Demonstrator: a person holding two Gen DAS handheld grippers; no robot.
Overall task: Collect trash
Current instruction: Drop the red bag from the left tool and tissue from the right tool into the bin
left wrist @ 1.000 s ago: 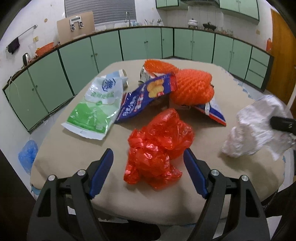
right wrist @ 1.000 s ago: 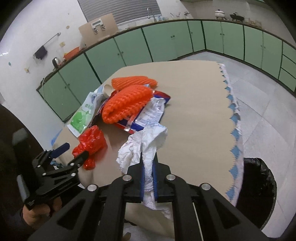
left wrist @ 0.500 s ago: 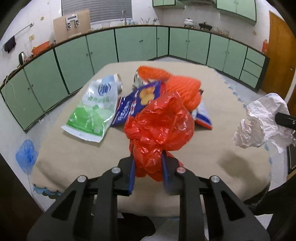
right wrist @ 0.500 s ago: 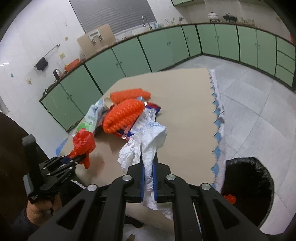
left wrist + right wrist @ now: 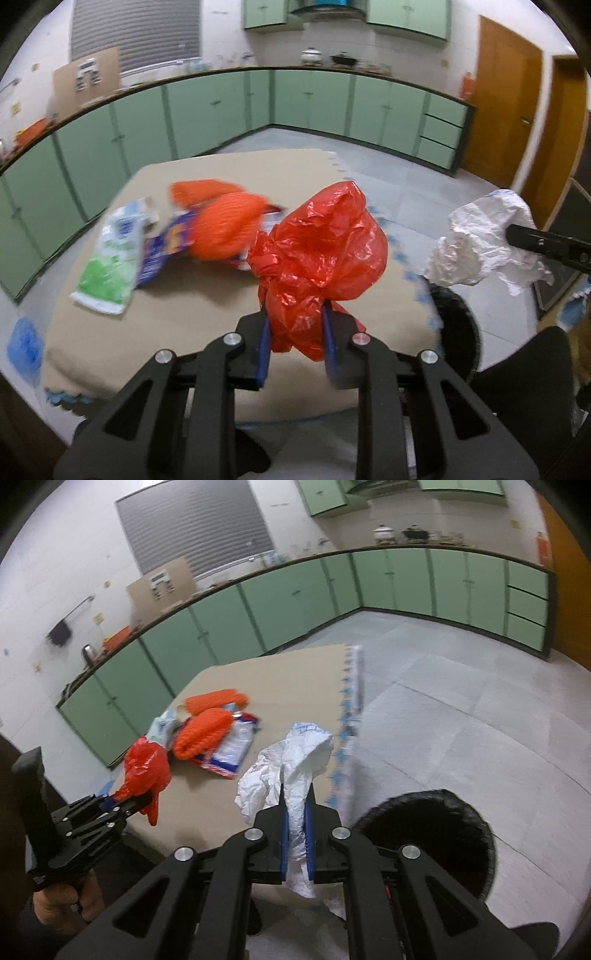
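My left gripper (image 5: 295, 325) is shut on a crumpled red plastic bag (image 5: 325, 243), held up above the near edge of the tan table (image 5: 184, 332). In the right wrist view the same red bag (image 5: 146, 768) hangs from the left gripper (image 5: 129, 801) at the left. My right gripper (image 5: 296, 812) is shut on a crumpled white plastic bag (image 5: 291, 760), lifted off the table near its right edge. From the left wrist view that white bag (image 5: 480, 243) shows at the right. A black-lined bin (image 5: 443, 834) stands on the floor below the right gripper.
Left on the table are two orange mesh nets (image 5: 225, 225), a blue snack wrapper (image 5: 162, 251) and a green-and-white pouch (image 5: 110, 273). Something blue (image 5: 24, 343) lies on the floor at the left. Green cabinets (image 5: 295, 605) line the walls; a wooden door (image 5: 506, 110) is at the right.
The left gripper closed on the red bag and lifted it off the table. Both grippers rose and swung to the right with their bags; the bin has come further into view.
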